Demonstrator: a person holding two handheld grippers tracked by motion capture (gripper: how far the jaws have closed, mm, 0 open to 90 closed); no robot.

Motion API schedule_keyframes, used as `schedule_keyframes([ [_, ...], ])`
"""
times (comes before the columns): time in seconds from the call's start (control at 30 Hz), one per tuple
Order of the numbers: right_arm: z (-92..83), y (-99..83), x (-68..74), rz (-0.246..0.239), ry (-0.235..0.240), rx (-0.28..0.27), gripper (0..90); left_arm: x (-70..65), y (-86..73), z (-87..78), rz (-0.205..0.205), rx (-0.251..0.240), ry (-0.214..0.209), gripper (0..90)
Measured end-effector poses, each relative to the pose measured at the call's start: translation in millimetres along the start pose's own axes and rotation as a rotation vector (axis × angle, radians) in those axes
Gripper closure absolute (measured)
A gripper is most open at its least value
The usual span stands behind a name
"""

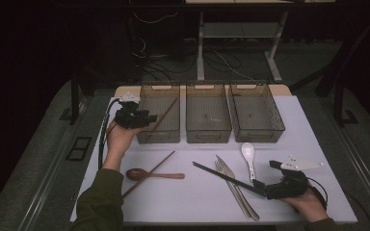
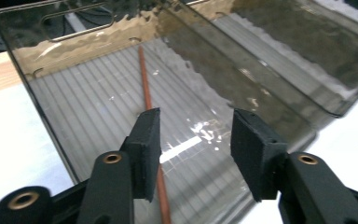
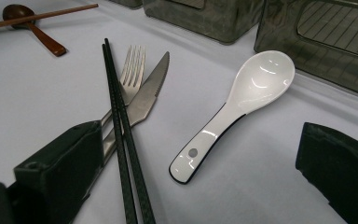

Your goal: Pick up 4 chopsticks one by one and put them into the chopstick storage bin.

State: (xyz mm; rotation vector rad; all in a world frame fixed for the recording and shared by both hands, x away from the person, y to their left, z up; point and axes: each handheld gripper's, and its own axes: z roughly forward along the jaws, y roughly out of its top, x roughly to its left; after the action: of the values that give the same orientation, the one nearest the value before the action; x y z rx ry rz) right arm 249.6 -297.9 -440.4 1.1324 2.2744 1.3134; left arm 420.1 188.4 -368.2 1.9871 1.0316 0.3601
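I see a thin brown chopstick (image 2: 145, 84) lying slanted in the left bin (image 2: 74, 140). It sits just below my left hand-held gripper (image 2: 193, 154), free of its parted pads.

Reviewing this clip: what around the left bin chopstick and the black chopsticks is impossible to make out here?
- Brown chopstick in the left bin: its lower end is cut off by the left gripper view's bottom edge.
- Black chopsticks: near ends cut off by the right gripper view's bottom edge.
- Right gripper: high view too dark and small to show any contact with them.
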Motion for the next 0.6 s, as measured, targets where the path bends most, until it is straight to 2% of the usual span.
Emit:
schedule_keyframes([
  [0.1, 0.1, -0.1, 0.1, -0.001, 0.001, 0.001, 0.5, -5.0, -0.6, -5.3, 0.023, -0.007, -0.002, 47.9],
  [0.4, 0.2, -0.1, 0.2, 0.002, 0.000, 0.001, 0.5, -20.0, -6.4, -20.9, 0.042, -0.034, -0.044, 39.3],
  [0.6, -0.4, 0.2, 1.9, 0.003, -0.002, 0.002, 0.5, -30.1, -15.0, -30.2, 0.066, -0.028, -0.058, 35.3],
])
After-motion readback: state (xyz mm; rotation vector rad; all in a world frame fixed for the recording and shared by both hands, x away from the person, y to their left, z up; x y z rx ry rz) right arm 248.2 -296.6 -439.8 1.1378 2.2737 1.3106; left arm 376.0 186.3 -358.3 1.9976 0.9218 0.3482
